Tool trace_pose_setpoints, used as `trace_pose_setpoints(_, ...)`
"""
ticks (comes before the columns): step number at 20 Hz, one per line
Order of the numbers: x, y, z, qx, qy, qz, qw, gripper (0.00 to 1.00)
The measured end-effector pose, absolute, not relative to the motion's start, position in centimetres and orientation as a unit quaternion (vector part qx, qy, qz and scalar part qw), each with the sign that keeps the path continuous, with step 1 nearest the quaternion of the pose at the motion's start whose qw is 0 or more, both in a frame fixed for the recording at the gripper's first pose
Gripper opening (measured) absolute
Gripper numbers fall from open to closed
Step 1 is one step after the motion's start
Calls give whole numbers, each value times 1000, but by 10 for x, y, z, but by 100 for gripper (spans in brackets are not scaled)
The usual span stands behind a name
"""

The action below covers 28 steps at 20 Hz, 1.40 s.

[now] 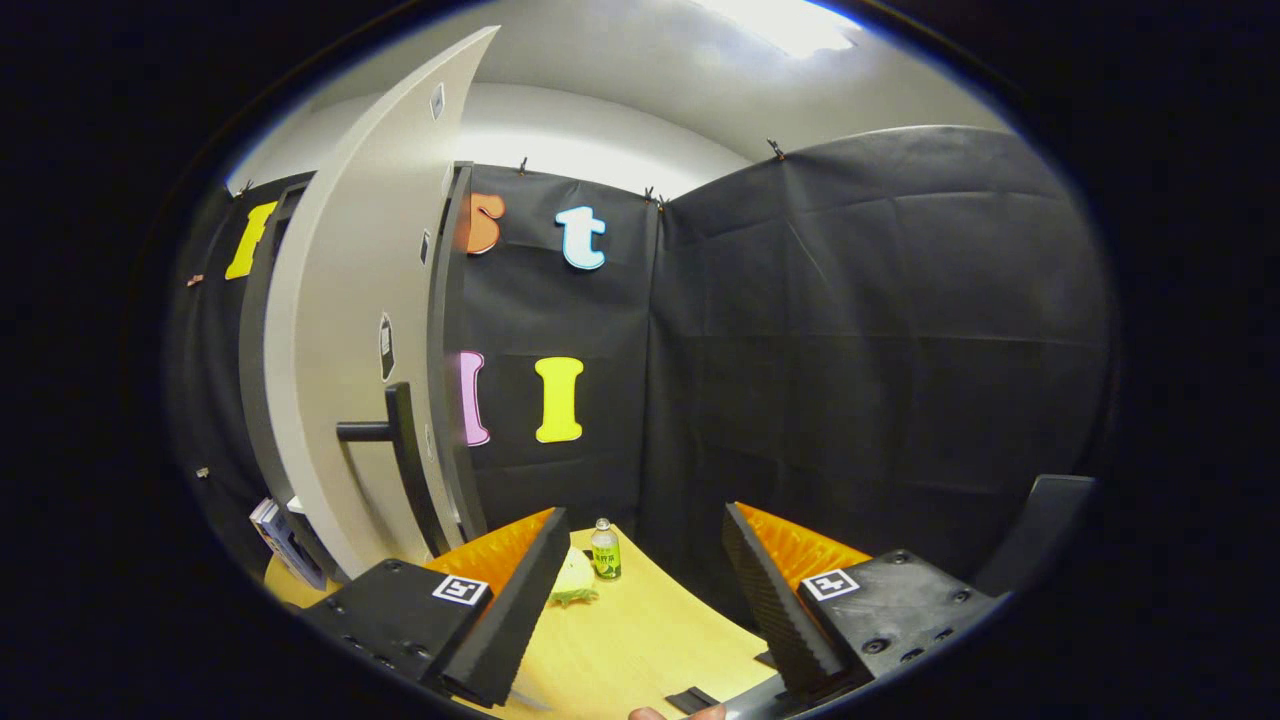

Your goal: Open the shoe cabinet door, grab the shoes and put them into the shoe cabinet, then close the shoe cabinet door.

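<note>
hand-held gripper (640, 600) agape, fingers empty

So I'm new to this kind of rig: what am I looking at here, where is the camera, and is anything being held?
The camera rides on a hand-held two-finger gripper and looks forward along its fingers, the two wedge shapes low in the picture. They stand apart with nothing between them, so nothing is held. To their left stands the pale shoe cabinet door, swung open, with a dark bar handle. Ahead lies a wooden table carrying a small green bottle and a pale rounded object beside it. Black cloth walls enclose the booth.
</note>
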<state>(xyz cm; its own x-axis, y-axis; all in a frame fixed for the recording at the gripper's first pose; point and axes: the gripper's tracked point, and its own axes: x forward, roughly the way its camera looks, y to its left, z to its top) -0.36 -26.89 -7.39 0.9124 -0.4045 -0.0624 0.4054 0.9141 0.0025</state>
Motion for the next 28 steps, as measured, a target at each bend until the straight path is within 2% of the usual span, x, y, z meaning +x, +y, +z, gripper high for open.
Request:
trace_pose_setpoints(14, 8, -251, -85, 38, 53, -167, 984, 97)
trace_pose_setpoints(19, 3, -201, -87, 39, 57, -132, 989, 97)
trace_pose_setpoints(28, 31, -58, -95, 62, 70, -15, 995, 97)
